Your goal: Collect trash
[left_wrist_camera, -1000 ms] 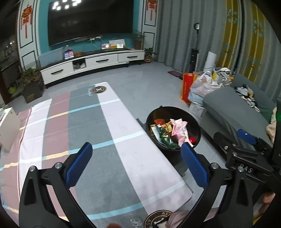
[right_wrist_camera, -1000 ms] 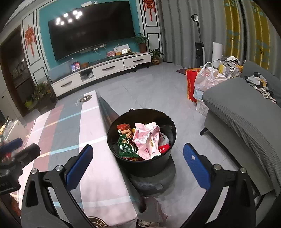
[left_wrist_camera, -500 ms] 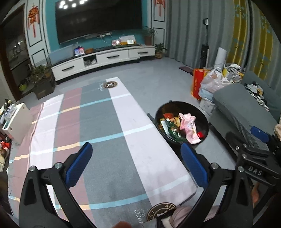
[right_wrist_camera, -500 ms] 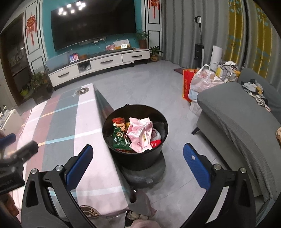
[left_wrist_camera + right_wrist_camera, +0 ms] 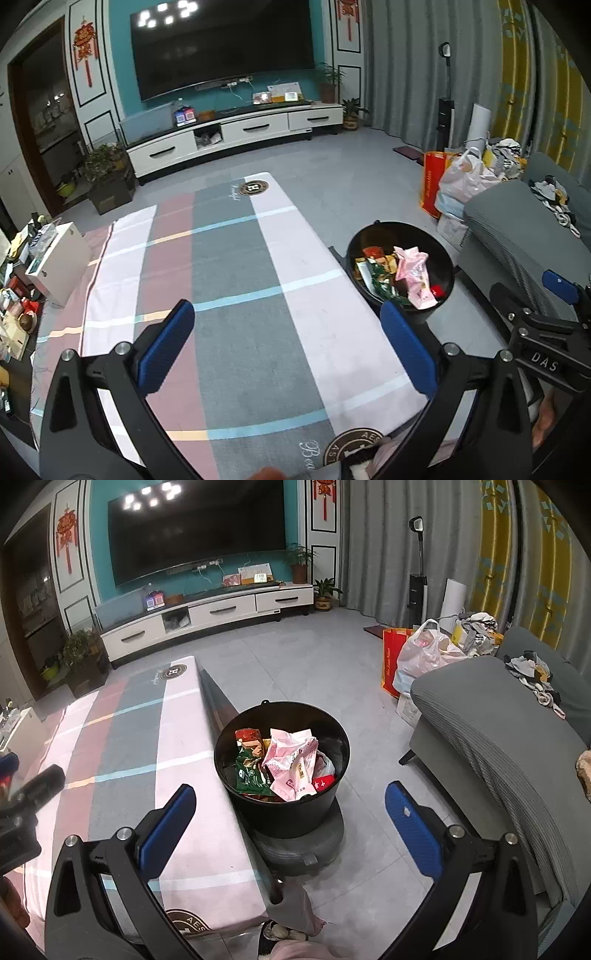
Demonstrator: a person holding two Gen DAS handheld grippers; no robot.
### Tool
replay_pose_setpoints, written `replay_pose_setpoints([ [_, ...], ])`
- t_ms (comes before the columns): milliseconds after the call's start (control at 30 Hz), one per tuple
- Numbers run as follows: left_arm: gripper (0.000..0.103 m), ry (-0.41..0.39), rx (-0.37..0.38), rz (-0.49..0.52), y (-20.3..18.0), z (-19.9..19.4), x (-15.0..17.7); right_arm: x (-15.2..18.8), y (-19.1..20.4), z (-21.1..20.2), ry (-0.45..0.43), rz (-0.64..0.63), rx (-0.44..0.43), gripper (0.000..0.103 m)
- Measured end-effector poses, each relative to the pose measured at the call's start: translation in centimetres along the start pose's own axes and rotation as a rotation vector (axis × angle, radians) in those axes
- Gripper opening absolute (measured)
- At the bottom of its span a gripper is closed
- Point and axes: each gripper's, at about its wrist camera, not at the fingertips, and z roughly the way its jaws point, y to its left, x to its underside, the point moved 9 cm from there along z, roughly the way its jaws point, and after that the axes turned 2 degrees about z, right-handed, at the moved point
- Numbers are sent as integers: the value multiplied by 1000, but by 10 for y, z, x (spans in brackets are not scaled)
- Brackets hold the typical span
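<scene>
The trash sits in 1 round black bin [image 5: 282, 805] on the floor, just beside the long right edge of the bench [image 5: 229, 280]. The bin stands upright on a low grey base [image 5: 306, 845], and its open mouth points up.

Inside the bin there is a pile of wrappers. 1 big pink wrapper [image 5: 291, 762] lies on top, with its long side running from the back of the bin to the front. 1 green packet [image 5: 251, 773] lies at its left, touching it. 1 small red packet [image 5: 324, 782] sits at the pink wrapper's right side near the front. 1 red and orange packet [image 5: 249, 738] lies at the back left. More bits show under them, too mixed up to count.

The bench is long and has a striped cloth in pink, grey and white with thin blue lines. Its long side runs away from the cameras toward the TV stand [image 5: 236, 133]. Its near end is close to the person.

There is open grey floor between the bin and the grey sofa [image 5: 498, 731] on the right, and more open floor past the far end of the bench.

There are 2 grippers. The left gripper [image 5: 286, 345] hangs over the near end of the bench, jaws spread wide, holding nothing. The right gripper [image 5: 290, 829] hangs above the floor in front of the bin, jaws also spread wide and holding nothing.
</scene>
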Motion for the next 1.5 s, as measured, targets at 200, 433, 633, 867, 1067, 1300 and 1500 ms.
replay_pose_setpoints([
  [200, 100, 11, -9, 1, 1, 2, 1, 0, -2, 3, 6, 7, 3, 100],
  [433, 100, 30, -15, -6, 3, 8, 3, 0, -1, 3, 3, 0, 1, 100],
  [633, 100, 30, -20, -5, 3, 8, 3, 2, 0, 4, 6, 0, 2, 100],
  [867, 100, 34, -20, -9, 5, 10, 4, 3, 5, 8, 11, -16, 3, 100],
  [1067, 100, 34, -23, -9, 6, 11, 5, 4, 7, 9, 15, -23, 3, 100],
  [1300, 100, 41, -20, -3, 4, 13, 6, 4, 7, 9, 14, -22, 0, 100],
  [1500, 100, 39, -18, -5, 4, 12, 6, 5, 8, 9, 15, -22, -1, 100],
])
